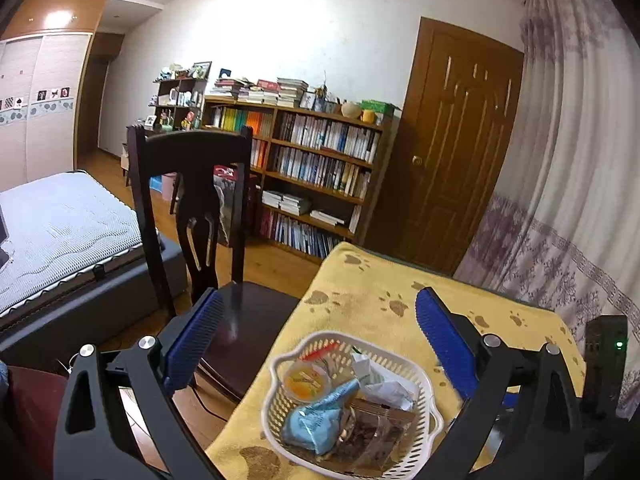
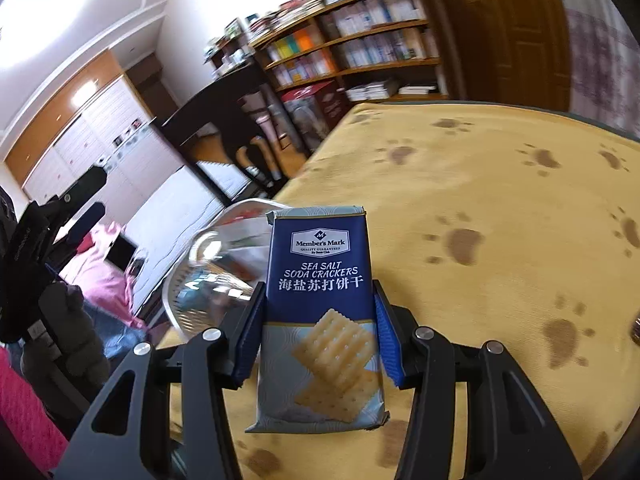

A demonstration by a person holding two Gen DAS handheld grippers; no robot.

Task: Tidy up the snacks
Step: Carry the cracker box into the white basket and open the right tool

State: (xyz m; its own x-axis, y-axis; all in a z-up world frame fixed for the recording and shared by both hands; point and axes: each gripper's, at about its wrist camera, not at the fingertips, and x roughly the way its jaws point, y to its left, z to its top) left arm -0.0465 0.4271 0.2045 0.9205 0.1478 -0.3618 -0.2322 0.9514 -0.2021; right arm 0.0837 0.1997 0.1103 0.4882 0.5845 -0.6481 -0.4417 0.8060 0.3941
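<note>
1. Risk: your right hand-held gripper (image 2: 318, 332) pinches the cracker packet (image 2: 320, 312) only by its side edges. The film wrapper looks slick; a quick swing could let it slide out or twist.
2. Risk: the white basket (image 1: 280, 364) already looks crowded with a jelly cup (image 1: 306, 380), a blue packet (image 1: 316, 420) and a brown packet (image 1: 372, 436). A flat drop could leave the crackers perched on the pile or over the rim.
3. Right hand-held gripper: closed onto the packet, which stands upright above the yellow paw-print table (image 2: 500, 200); the basket blurs at 10 o'clock of it.
4. Left hand-held gripper (image 1: 320, 328): spread wide, holding nothing, with the basket below at 6 o'clock.
</note>
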